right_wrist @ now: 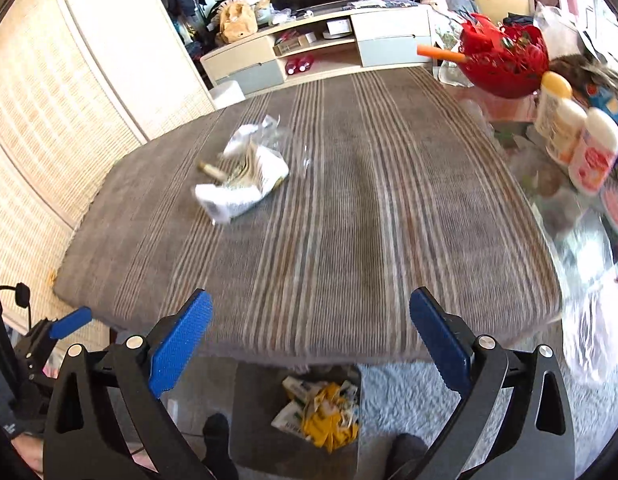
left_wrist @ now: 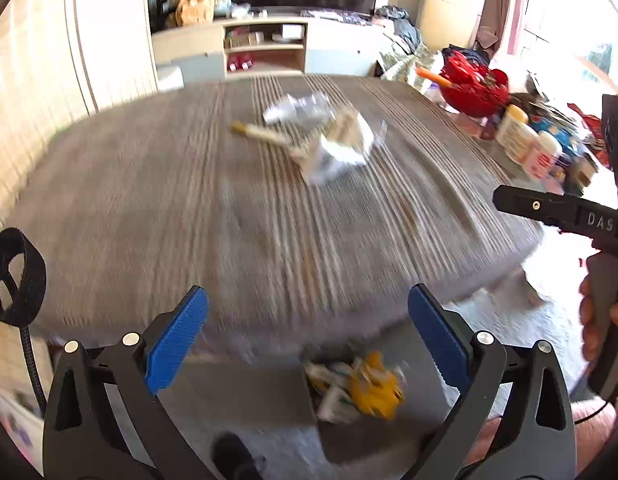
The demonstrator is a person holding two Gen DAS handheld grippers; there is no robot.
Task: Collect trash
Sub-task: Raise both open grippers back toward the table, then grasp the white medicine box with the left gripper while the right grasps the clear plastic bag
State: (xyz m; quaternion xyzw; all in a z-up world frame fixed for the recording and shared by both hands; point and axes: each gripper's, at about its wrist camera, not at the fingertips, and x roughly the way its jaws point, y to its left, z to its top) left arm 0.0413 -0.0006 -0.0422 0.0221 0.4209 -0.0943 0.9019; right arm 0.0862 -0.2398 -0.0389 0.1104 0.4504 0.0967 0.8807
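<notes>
Both my tools hang above the near edge of the grey-brown striped mat that covers the tabletop. My left gripper has its blue-padded fingers spread wide with nothing between them. My right gripper is spread just as wide and also holds nothing.

The trash I am after, a crumpled heap of white paper and clear plastic wrappers, lies on the mat toward the far left part, well apart from both sets of fingers. A short tan stick-like piece pokes out of its left side; blur keeps me from telling what it is.

Below the near edge, on the pale shaggy rug, stands a dark grey square bin, which holds yellow and white packets.

Along the right edge of the tabletop sit a red openwork plastic basket with an orange handle sticking out, and just nearer, a cluster of white bottles with coloured labels.

In the left camera, my right tool's black body shows at the right edge.
</notes>
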